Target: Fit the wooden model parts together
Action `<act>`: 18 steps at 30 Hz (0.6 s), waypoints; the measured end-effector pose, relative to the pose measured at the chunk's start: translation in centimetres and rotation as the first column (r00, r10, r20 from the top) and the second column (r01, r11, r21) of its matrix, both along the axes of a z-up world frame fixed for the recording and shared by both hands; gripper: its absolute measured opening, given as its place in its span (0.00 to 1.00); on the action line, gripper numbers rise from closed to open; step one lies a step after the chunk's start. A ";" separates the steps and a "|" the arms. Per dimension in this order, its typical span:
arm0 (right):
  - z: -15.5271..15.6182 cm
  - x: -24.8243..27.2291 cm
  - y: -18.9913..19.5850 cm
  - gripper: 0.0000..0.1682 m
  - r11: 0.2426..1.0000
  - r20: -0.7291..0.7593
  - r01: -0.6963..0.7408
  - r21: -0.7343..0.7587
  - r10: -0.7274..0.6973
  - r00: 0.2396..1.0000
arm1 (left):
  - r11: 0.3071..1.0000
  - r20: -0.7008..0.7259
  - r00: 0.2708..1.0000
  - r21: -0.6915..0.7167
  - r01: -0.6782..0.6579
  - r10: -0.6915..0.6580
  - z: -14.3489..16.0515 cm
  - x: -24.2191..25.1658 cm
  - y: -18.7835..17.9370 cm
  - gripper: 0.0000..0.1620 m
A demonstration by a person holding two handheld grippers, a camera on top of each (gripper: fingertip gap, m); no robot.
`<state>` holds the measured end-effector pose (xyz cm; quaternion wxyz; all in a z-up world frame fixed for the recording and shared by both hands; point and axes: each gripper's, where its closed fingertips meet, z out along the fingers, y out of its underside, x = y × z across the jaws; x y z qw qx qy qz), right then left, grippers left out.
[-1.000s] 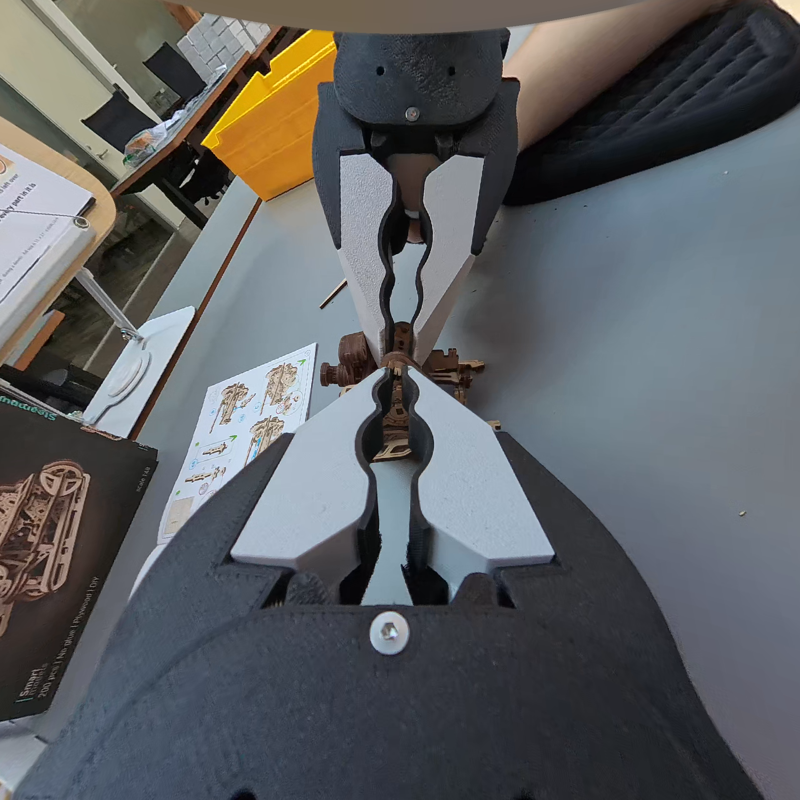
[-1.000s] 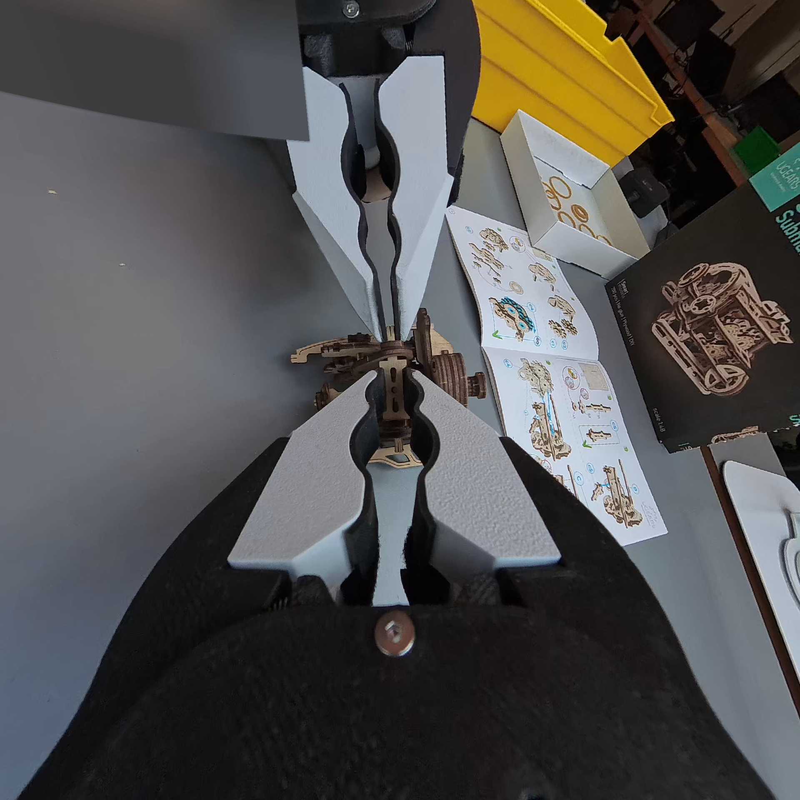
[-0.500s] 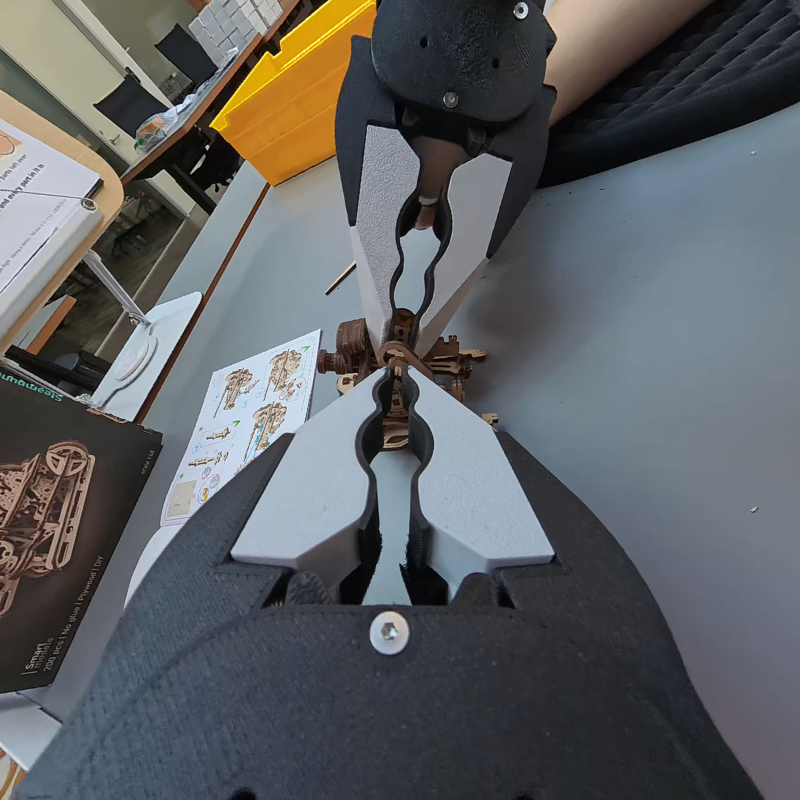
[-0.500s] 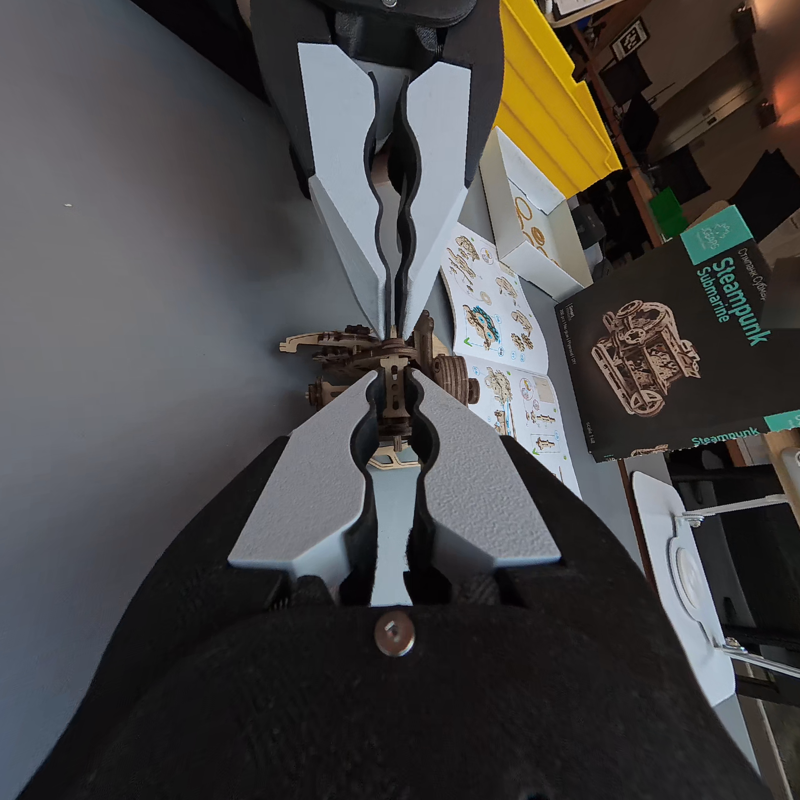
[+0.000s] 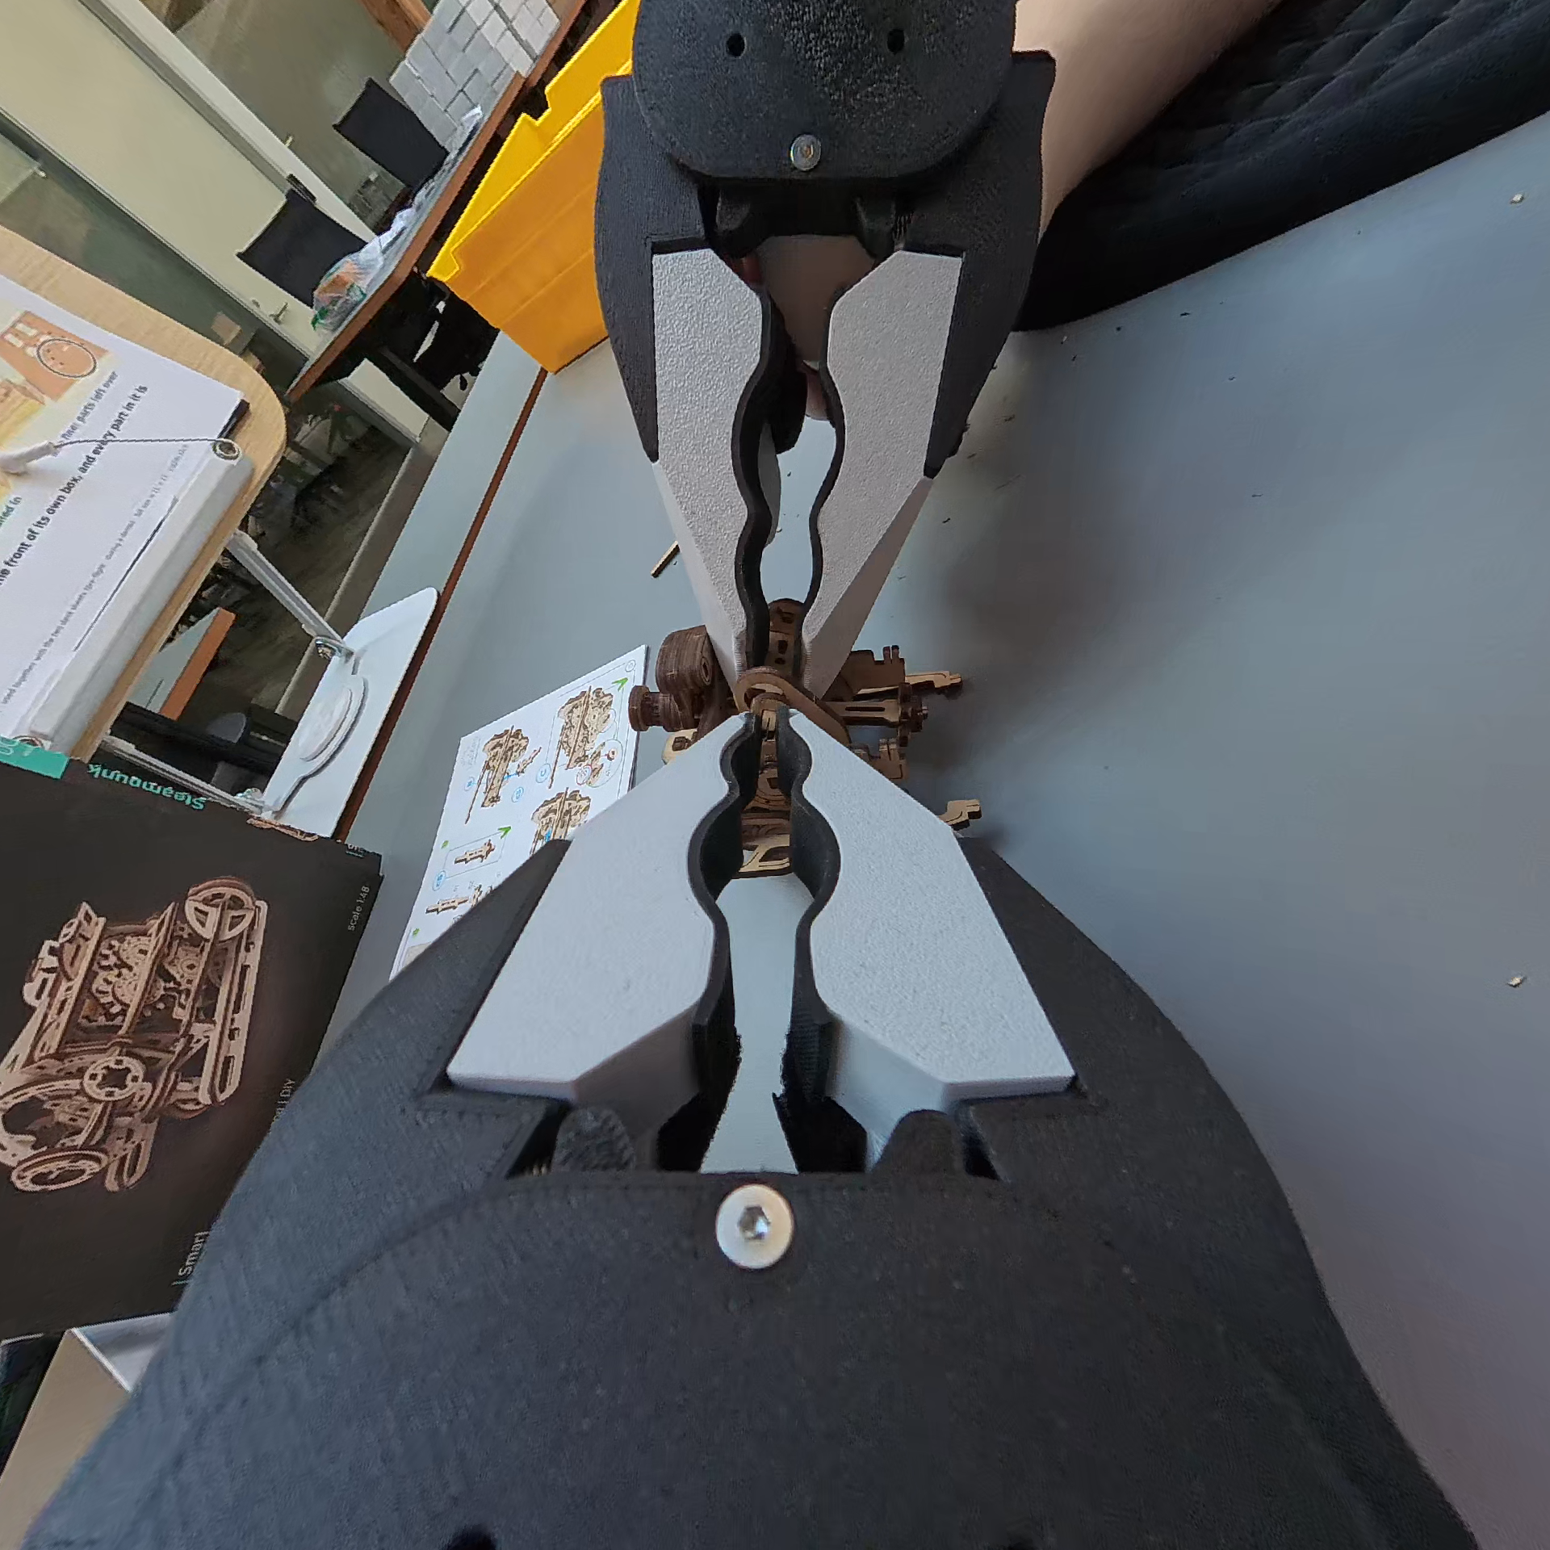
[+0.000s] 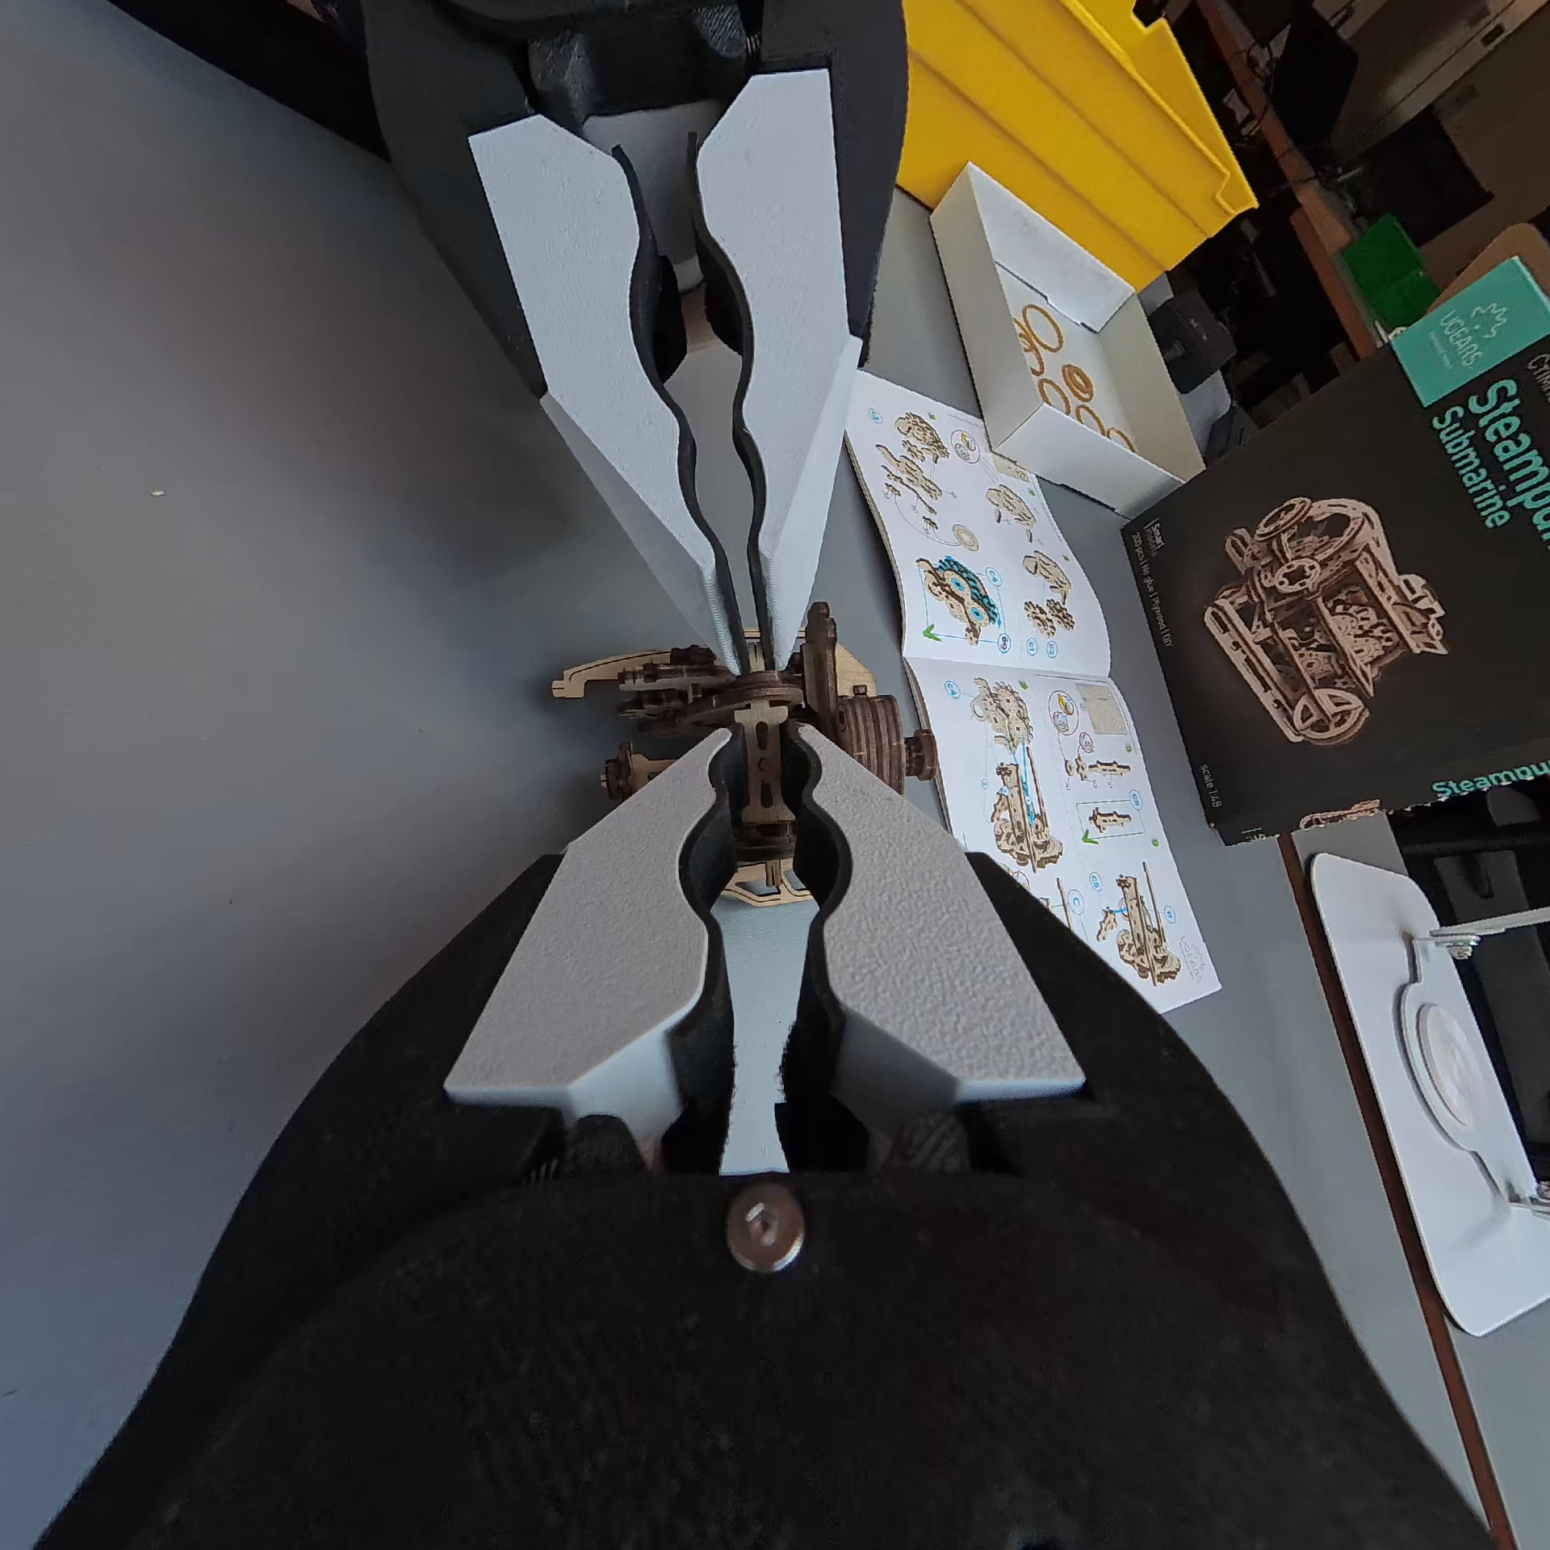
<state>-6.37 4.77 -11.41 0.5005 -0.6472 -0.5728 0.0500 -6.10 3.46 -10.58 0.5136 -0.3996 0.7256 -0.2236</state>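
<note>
A brown wooden model (image 5: 868,700) sits low over the grey table (image 5: 1258,671), held between two grippers that meet tip to tip. My left gripper (image 5: 761,723) is shut on a thin wooden part at the near side of the model. My right gripper (image 5: 776,658) comes in from the far side and pinches the model's top. In the right wrist view my right gripper (image 6: 759,734) is shut on a dark upright part of the model (image 6: 855,721), and the left gripper (image 6: 751,658) pinches it from the opposite side. The joint between the tips is mostly hidden.
An open instruction booklet (image 6: 1006,671) lies beside the model, with a black model box (image 6: 1342,587) and a white tray of wooden rings (image 6: 1065,352) beyond it. Yellow bins (image 6: 1074,109), a white stand base (image 6: 1426,1090) and a black cushion (image 5: 1300,126) border the table. My two grippers' fingertips are within a few centimetres of each other.
Both grippers have stayed shut on the model. They have tilted and swung slightly together, so the background has shifted; the model remains pinched between the tips.
</note>
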 end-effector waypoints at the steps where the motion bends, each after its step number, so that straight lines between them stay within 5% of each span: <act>1: 0.0 0.0 0.0 0.02 1.000 -0.004 0.004 -0.008 -0.004 1.000 | 1.000 0.005 1.000 -0.002 -0.004 0.004 0.0 0.0 0.0 0.00; 18: 0.0 0.0 0.0 0.01 0.998 -0.038 0.042 -0.039 -0.043 0.998 | 0.999 0.029 0.999 0.015 -0.029 0.029 0.2 0.2 0.1 0.00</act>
